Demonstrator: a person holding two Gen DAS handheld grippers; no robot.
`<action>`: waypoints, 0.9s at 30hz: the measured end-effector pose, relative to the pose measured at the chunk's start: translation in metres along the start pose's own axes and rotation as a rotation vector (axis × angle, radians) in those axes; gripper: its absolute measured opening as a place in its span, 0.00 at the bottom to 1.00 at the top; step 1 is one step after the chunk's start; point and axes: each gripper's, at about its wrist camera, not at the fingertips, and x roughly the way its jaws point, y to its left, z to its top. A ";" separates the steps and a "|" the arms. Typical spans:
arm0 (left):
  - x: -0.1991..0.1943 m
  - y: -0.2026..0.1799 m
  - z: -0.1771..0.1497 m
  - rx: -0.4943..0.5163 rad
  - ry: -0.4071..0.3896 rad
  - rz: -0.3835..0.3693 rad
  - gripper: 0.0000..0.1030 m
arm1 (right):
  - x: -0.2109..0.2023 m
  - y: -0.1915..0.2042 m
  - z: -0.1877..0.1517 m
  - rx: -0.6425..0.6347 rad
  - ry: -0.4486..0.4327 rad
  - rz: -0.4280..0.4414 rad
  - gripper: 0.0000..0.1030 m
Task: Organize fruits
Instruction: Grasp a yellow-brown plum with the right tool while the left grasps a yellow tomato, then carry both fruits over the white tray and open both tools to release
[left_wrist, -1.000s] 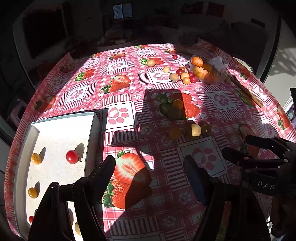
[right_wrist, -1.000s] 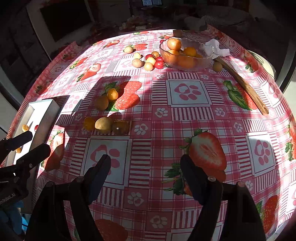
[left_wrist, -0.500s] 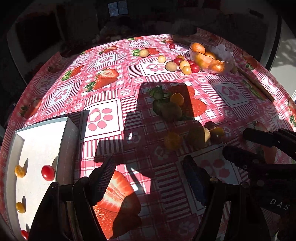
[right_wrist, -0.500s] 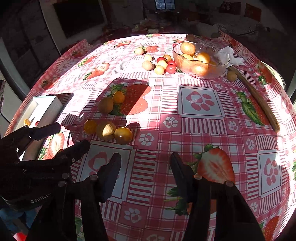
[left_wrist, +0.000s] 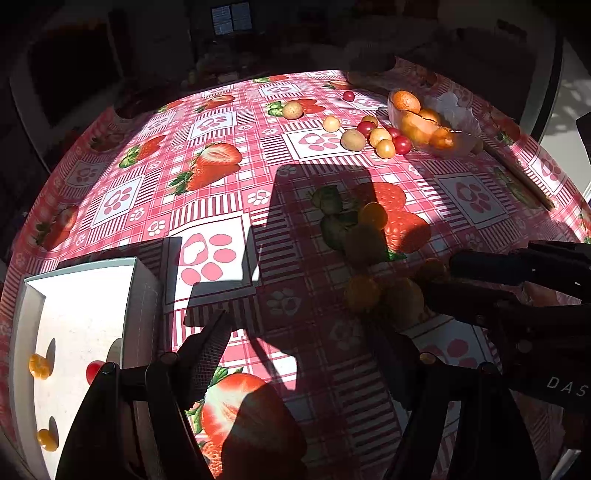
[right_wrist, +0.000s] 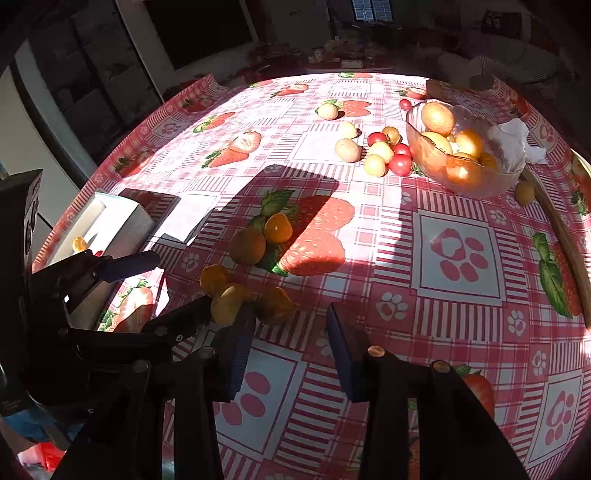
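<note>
Three small yellow-orange fruits (right_wrist: 236, 297) lie together in shadow on the strawberry tablecloth, just ahead of both grippers; they also show in the left wrist view (left_wrist: 388, 295). My right gripper (right_wrist: 290, 332) is open and empty, close behind them. My left gripper (left_wrist: 299, 332) is open and empty, to their left; in the right wrist view its fingers (right_wrist: 177, 319) reach the fruits. A brown fruit and an orange one (right_wrist: 279, 228) lie further off. A white tray (left_wrist: 140, 302) at left holds a few small fruits (left_wrist: 38, 366).
A glass bowl (right_wrist: 436, 162) with orange fruits stands far right, with several small red and yellow fruits (right_wrist: 384, 155) beside it. A crumpled tissue (right_wrist: 521, 138) lies behind the bowl. A wooden stick (right_wrist: 569, 251) lies along the right edge.
Both grippers have moved forward and toward each other, closing in on the three fruits. The white tray has slid to the lower left of the left wrist view.
</note>
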 end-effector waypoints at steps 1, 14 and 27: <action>0.000 0.000 0.001 0.000 0.000 -0.001 0.74 | 0.002 0.000 0.001 -0.006 0.008 0.010 0.35; 0.012 -0.019 0.018 0.027 -0.003 -0.056 0.74 | 0.000 -0.017 0.003 0.082 0.034 0.037 0.06; 0.005 -0.033 0.016 0.045 -0.024 -0.100 0.22 | -0.014 -0.043 0.010 0.226 0.019 0.100 0.25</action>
